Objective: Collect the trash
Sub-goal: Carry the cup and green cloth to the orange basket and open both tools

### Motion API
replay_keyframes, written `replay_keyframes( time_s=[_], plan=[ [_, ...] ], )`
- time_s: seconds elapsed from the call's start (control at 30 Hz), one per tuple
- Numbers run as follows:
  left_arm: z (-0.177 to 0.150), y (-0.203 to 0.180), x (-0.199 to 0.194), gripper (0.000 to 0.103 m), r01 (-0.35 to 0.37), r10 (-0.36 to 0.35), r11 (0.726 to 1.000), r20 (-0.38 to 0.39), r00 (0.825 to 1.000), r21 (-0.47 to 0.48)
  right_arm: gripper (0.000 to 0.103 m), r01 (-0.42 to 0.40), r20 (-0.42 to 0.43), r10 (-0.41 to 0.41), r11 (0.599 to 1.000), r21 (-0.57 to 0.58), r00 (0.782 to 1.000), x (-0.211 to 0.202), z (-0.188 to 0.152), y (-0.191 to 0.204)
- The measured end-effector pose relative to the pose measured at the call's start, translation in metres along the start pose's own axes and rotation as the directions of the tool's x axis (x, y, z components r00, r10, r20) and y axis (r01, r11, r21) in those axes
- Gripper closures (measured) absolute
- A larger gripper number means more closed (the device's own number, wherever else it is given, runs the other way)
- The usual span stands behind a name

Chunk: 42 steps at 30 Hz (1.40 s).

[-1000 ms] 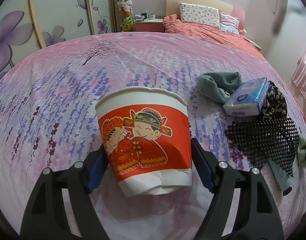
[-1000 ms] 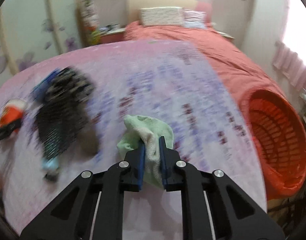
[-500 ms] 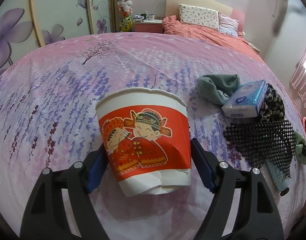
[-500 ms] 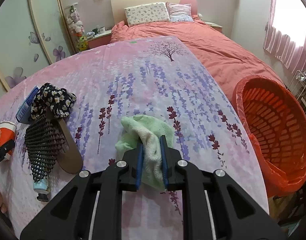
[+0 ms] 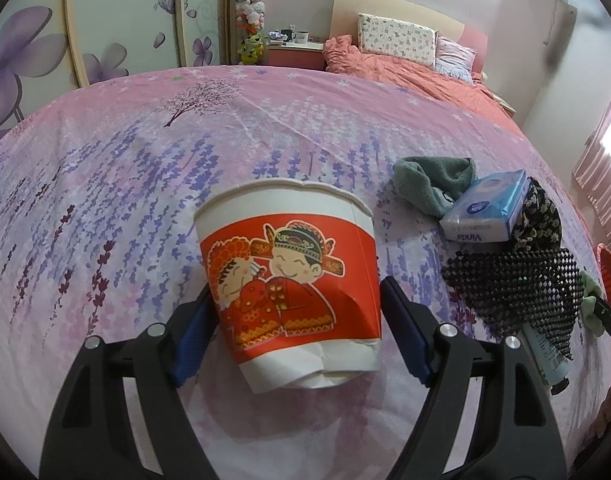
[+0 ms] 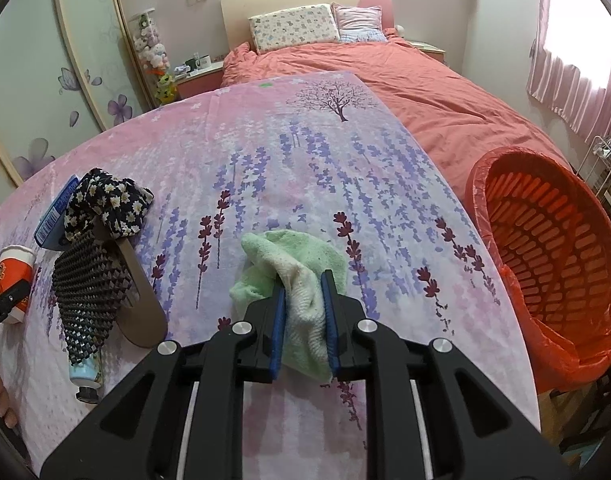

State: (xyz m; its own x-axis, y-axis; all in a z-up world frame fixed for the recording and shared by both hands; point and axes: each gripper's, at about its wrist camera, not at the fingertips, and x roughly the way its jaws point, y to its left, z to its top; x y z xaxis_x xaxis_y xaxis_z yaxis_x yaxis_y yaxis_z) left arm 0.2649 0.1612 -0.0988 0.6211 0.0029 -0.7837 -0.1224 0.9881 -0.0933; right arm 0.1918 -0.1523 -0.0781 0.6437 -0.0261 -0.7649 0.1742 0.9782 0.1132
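- Two tongs are loaded. The left tongs point(image 5: 295, 292) stand wide, pads against the sides of the cup point(image 5: 289, 264). Whether the cup rests on the surface point(image 5: 145, 208) or hangs just above it, I cannot tell.
- The cup's lower wall is dented, so a harder squeeze would likely crush it. Grip lightly and carry it rim-up.
- Right of the cup, a dark cloth point(image 5: 433, 176), a tissue pack point(image 5: 485, 208) and black mesh point(image 5: 517, 280) lie crowded together. Travel is best taken over them, not through.
- The right tongs point(image 6: 303, 280) are nearly shut, pinching a bunched green cloth point(image 6: 293, 252) near the surface's right side.
- The bin point(image 6: 481, 184) stands off the surface's right edge, mouth tilted this way. It looks like the goal: let go only once past its rim, and open wide, as towelling may cling to the pads.
- Only the right view shows the whole bin; the left view catches a sliver of it. Only the left view shows the cup's dent and the dark cloth.
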Motion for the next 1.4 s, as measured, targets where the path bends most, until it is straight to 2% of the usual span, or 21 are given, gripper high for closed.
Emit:
replay_keyframes(
  time_s=[0.33, 0.53, 0.6, 0.7, 1.0, 1.2, 1.4],
  plan=[
    [-0.001, 0.002, -0.003, 0.026, 0.006, -0.006, 1.000, 0.001, 1.000, -0.004, 0.084, -0.002, 0.000, 0.002, 1.000, 0.000, 1.000, 0.001, 0.000, 0.000],
    [-0.001, -0.003, -0.002, 0.026, -0.042, 0.042, 0.998, -0.011, 0.999, 0.039, 0.084, 0.002, 0.000, -0.002, 1.000, -0.005, 1.000, 0.001, 0.001, -0.001],
    [-0.002, -0.005, -0.003, 0.030, -0.065, 0.066, 0.996, -0.012, 0.998, 0.056, 0.084, 0.003, 0.001, -0.003, 1.000, -0.005, 1.000, 0.001, 0.001, -0.001],
    [-0.003, -0.005, -0.004, 0.031, -0.060, 0.060, 0.996, -0.010, 0.998, 0.062, 0.087, -0.002, 0.004, 0.002, 1.000, -0.003, 1.000, 0.000, 0.001, -0.002],
    [-0.008, -0.015, -0.029, 0.031, -0.059, 0.056, 0.995, 0.032, 0.998, 0.086, 0.088, -0.037, 0.062, 0.035, 0.999, 0.024, 0.997, -0.029, 0.000, -0.016],
    [-0.002, -0.041, -0.070, 0.031, -0.026, 0.014, 0.993, 0.100, 0.995, 0.118, 0.088, -0.037, 0.162, 0.033, 0.999, 0.022, 0.986, -0.072, 0.009, -0.032],
    [-0.001, -0.089, -0.109, 0.031, 0.066, -0.092, 0.982, 0.148, 0.985, 0.176, 0.088, -0.038, 0.239, 0.027, 0.998, 0.044, 0.971, -0.107, 0.014, -0.055]
  ],
)
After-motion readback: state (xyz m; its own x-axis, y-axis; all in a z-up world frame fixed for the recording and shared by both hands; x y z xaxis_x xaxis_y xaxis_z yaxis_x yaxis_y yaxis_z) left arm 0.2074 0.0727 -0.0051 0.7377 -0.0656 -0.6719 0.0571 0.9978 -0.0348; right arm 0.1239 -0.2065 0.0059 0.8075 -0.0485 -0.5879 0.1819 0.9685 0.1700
